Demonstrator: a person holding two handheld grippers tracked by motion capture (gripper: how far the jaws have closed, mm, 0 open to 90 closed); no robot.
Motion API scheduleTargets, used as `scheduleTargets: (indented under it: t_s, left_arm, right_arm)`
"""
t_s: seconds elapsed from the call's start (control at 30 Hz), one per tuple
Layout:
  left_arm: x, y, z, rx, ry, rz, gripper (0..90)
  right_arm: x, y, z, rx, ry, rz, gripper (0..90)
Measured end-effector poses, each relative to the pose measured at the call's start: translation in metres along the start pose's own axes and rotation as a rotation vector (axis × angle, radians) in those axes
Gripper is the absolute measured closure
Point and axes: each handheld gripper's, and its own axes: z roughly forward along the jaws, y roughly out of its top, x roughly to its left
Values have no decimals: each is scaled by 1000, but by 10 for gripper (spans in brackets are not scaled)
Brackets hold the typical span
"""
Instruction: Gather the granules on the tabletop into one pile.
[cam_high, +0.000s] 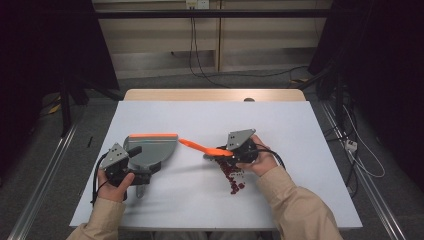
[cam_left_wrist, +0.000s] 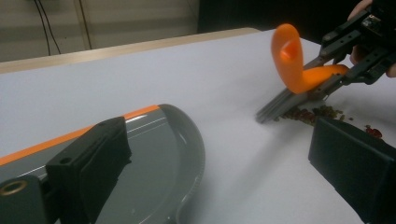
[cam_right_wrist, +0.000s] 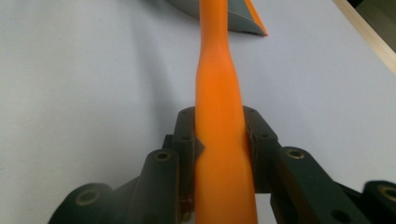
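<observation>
— Now, what is happening at the white table (cam_high: 280, 130)?

— A person is sweeping a scatter of small red bits (cam_high: 231, 176) with an orange-handled brush (cam_high: 202, 147), which the right gripper (cam_high: 231, 153) is clamping by its handle, jaws closed tight on the orange plastic. The grey bristles are resting at the left edge of the scatter.

— And the left gripper (cam_high: 131, 161)?

— It is steadying a grey dustpan (cam_high: 150, 147) with an orange lip, lying flat just left of the brush; its jaws are sitting either side of the pan's rear, though whether they are pinching it I cannot tell.

— How should the sweep go?

— Likely in short, low strokes, bristles kept touching the surface, driving the bits toward the pan's open edge while the pan is pressed flat so nothing slips underneath.
</observation>
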Motion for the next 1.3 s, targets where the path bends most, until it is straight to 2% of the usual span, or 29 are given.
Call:
scheduleTargets:
  t_s: [0.37, 0.93, 1.1, 1.17, 1.3]
  left_arm:
    - [-2, 0, 1, 0, -3, 5, 52]
    - [-2, 0, 1, -3, -5, 4, 52]
    - [-2, 0, 2, -1, -7, 7, 52]
    - [-2, 0, 2, -1, -5, 5, 51]
    - [-2, 0, 2, 0, -6, 4, 52]
  right_arm:
    - [13, -1, -8, -11, 17, -2, 714]
    - [24, -1, -12, -21, 27, 10, 715]
    - [20, -1, -12, -38, 5, 35, 715]
    - [17, -2, -13, -64, 10, 61, 715]
    - [13, -1, -16, -83, -9, 76, 715]
